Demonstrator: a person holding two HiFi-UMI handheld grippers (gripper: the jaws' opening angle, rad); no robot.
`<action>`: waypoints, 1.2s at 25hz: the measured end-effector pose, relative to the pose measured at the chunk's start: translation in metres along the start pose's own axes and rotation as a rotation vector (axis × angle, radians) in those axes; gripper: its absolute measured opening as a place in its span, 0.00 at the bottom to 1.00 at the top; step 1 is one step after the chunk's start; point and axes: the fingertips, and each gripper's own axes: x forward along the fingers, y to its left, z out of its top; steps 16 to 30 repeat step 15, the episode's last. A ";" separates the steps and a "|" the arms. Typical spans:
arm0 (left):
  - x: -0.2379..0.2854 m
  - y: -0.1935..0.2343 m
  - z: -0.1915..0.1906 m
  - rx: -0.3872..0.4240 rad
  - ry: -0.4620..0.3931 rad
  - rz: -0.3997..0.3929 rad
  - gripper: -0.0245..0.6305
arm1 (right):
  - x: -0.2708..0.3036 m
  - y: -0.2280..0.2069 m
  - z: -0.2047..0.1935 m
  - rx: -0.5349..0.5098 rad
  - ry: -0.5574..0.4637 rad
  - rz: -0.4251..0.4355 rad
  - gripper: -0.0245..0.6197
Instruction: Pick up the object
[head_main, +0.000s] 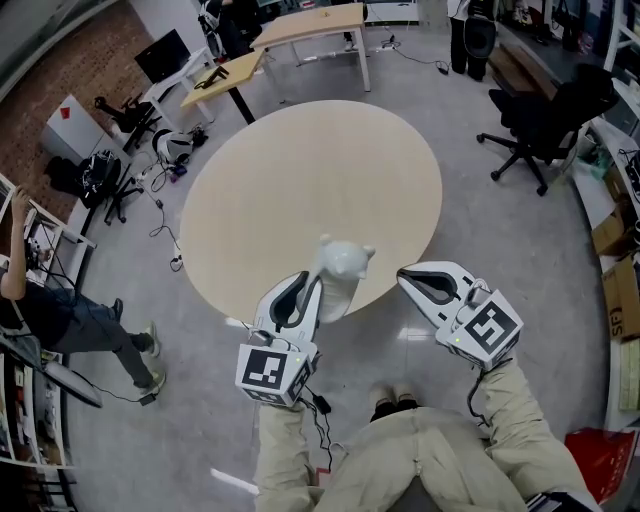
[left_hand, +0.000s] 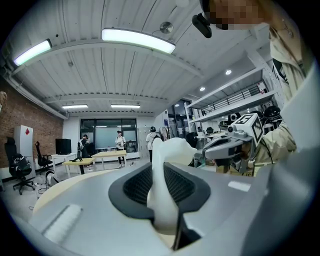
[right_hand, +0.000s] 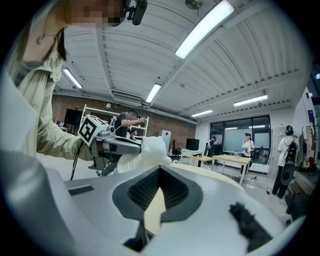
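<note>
The white figurine (head_main: 345, 262), lower centre at the near edge of the bench (head_main: 300, 180), looks light, stiff and slick, so the left gripper (head_main: 316, 288) has its jaws clamped on the narrow body, while the right gripper (head_main: 408, 278) has its jaws together, empty

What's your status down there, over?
Left gripper shut on white figurine at table edge. Right gripper shut, empty. Nothing in the way.

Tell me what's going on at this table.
A person holds a two-jaw gripper in each hand at the near edge of a round table. The left gripper is clamped on a white animal-shaped figure, which stands upright between its pads. The right gripper is beside it, jaws together on nothing. Whether the figure is clear of the tabletop can't be told.
</note>
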 end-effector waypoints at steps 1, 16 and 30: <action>0.001 0.001 0.000 0.000 0.000 0.000 0.15 | 0.001 -0.001 -0.001 0.001 0.001 0.000 0.04; 0.007 0.008 -0.004 -0.001 -0.002 0.008 0.15 | 0.009 -0.006 -0.005 -0.005 -0.006 0.000 0.04; 0.007 0.008 -0.004 -0.001 -0.002 0.008 0.15 | 0.009 -0.006 -0.005 -0.005 -0.006 0.000 0.04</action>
